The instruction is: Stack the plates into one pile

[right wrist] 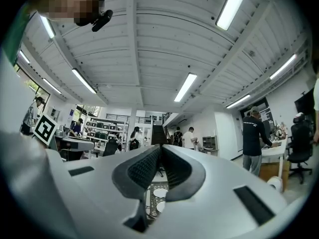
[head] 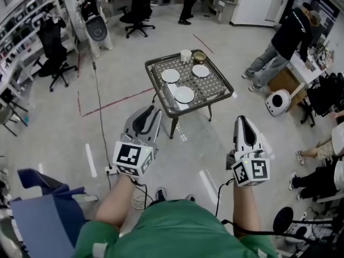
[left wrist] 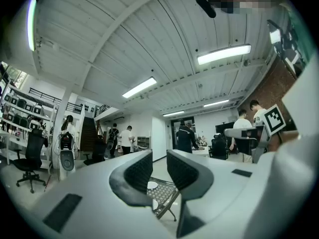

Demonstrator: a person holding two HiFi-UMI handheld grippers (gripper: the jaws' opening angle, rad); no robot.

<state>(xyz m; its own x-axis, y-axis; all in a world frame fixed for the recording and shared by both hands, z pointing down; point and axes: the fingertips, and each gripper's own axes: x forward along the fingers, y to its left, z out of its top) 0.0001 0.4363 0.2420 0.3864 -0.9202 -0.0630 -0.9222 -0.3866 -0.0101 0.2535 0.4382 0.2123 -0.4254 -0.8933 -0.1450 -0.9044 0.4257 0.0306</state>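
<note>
You stand back from a low square table [head: 214, 86] with a patterned top, both grippers held out ahead of you. The three white plates lie apart on it, none stacked. The first plate [head: 170, 76] is at 10 o'clock from the table's middle, the second plate [head: 200, 70] at 1 o'clock, and the third plate [head: 184, 94] at 6 o'clock, nearest you. A white cup [head: 186, 55] and a small brownish bowl [head: 200, 57] sit side by side at the table's 12 o'clock edge.

Your left gripper [head: 151, 113] points toward the table from 7 o'clock, well short of it. Its jaws stand apart with nothing between them, and the left gripper view shows the table through the gap. Your right gripper [head: 243, 121] hangs at 5 o'clock from the table, jaws pressed together on nothing. Each gripper carries a marker cube [head: 133, 158] printed with black-and-white square codes.

At 2 o'clock in the head view a person in a black top [head: 293, 34] leans over a desk; the white lettering on the back is too small to read. A white rounded machine [head: 278, 102] sits on the floor near that person's feet. Red tape lines [head: 115, 102] cross the grey floor left of the table, and black office chairs [head: 54, 58] stand at 10 o'clock.
</note>
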